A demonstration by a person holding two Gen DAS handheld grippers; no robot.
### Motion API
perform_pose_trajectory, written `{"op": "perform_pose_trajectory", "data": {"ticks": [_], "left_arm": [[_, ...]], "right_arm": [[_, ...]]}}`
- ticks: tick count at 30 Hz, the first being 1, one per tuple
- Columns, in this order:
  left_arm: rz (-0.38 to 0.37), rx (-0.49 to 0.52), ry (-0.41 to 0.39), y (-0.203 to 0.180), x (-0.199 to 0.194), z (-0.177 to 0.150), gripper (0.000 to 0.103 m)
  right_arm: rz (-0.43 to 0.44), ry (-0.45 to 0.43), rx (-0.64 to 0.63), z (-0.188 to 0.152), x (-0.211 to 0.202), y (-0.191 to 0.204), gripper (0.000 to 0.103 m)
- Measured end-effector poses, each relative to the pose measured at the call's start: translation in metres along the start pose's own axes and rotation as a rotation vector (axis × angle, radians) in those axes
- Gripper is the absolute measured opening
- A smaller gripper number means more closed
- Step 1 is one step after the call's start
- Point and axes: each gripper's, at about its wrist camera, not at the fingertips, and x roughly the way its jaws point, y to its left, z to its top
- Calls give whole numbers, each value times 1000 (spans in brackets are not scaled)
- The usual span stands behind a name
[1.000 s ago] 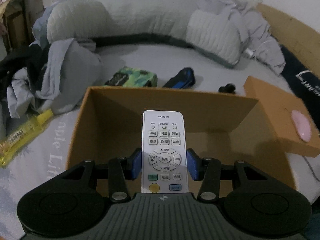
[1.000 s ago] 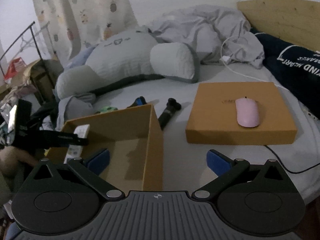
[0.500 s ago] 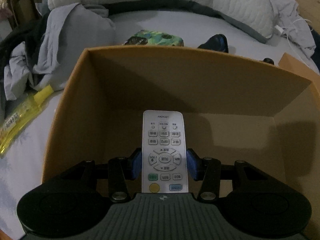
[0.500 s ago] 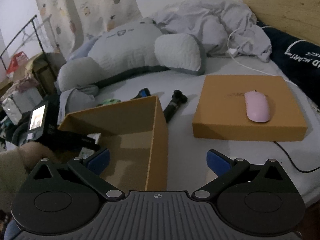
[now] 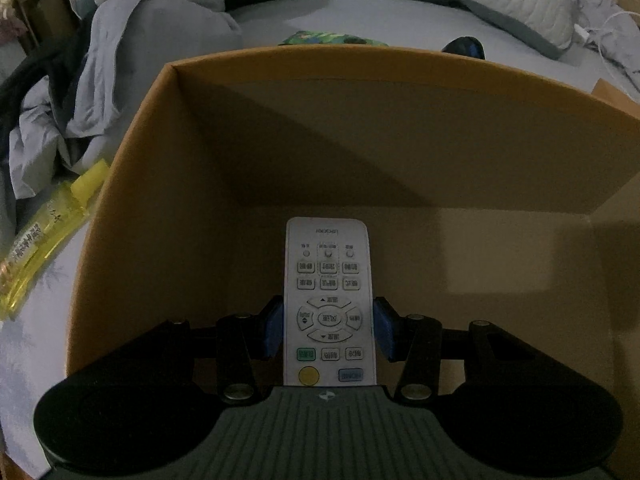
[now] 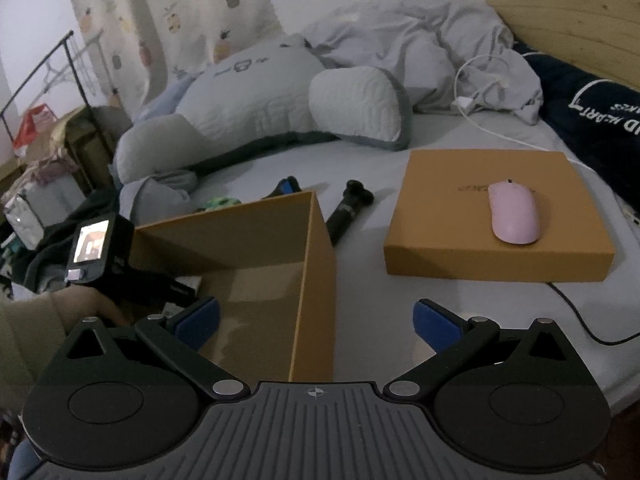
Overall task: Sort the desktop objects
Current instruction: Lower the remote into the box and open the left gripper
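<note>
White remote (image 5: 329, 304) with grey buttons, one green, one yellow, one blue, sits clamped between the blue pads of the left claw (image 5: 328, 330), pointing forward inside the open brown cardboard box (image 5: 280, 128). Pink mouse (image 6: 514, 212) lies on the closed flat brown box (image 6: 436, 216) on the bed. Black handle-like object (image 6: 348, 210) lies between the two boxes. Green patterned pack (image 6: 220, 202) and blue-black item (image 6: 286, 186) lie behind the open box.

Remote (image 5: 329, 300): smooth white plastic, rubbery-looking keys; sat between blue matt pads (image 5: 273, 330).
Open box (image 5: 280, 152): matt tan cardboard, plain, all round the tongs.
Closed box (image 6: 480, 216): same matt card, ahead-right of the right tongs.
Mouse (image 6: 514, 212): smooth pink plastic, slight sheen.
Pillow (image 6: 256, 108): quilted cloth.
Headboard (image 6: 568, 28): pale wood, grainy.
</note>
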Motion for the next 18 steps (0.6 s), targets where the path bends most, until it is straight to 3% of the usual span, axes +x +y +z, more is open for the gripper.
{"op": "perform_pose_trajectory", "data": {"ticks": [18], "left_arm": [[-8, 19, 17, -2, 13, 13, 47]], "right_arm": [[-3, 3, -9, -1, 0, 1, 103]]}}
